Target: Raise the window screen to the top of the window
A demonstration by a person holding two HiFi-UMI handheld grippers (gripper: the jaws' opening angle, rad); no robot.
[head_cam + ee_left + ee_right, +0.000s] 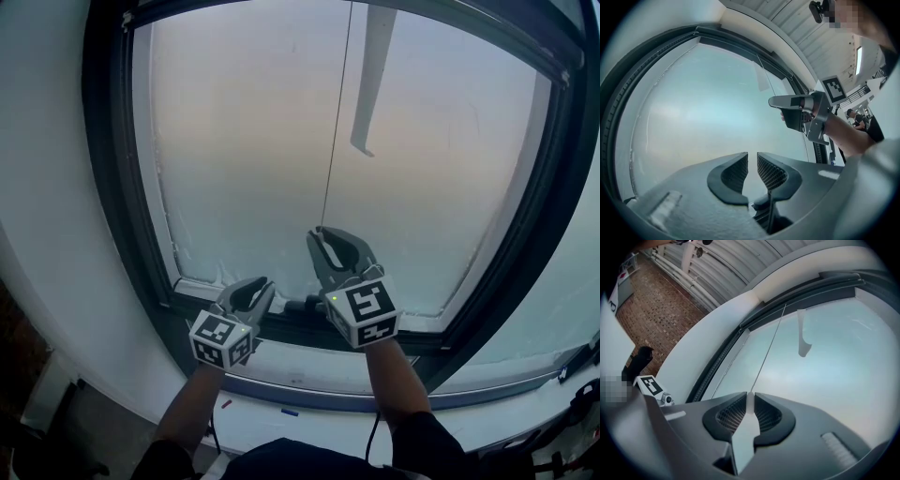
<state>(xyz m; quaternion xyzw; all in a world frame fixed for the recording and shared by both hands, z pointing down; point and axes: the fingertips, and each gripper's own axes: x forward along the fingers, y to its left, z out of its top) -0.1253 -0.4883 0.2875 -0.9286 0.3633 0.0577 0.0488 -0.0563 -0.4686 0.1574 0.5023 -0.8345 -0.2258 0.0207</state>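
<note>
Head view: window screen (244, 150) fills the pane, centre frame; likely light and limp, poor for pinching. Thin pull cord (330, 159) drops to right gripper (330, 242).
Left gripper view: left gripper (752, 161) jaws slightly apart, empty, screen ahead.
Right gripper view: jaws clamped on white tab (749, 416) at the cord's end; probably slick, but the best hold.

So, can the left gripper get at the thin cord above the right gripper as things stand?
Probably yes. The cord hangs free before the pane, nothing crosses it, and the left gripper is empty, jaws apart, below and beside the right gripper, which grips the pull tab.
</note>
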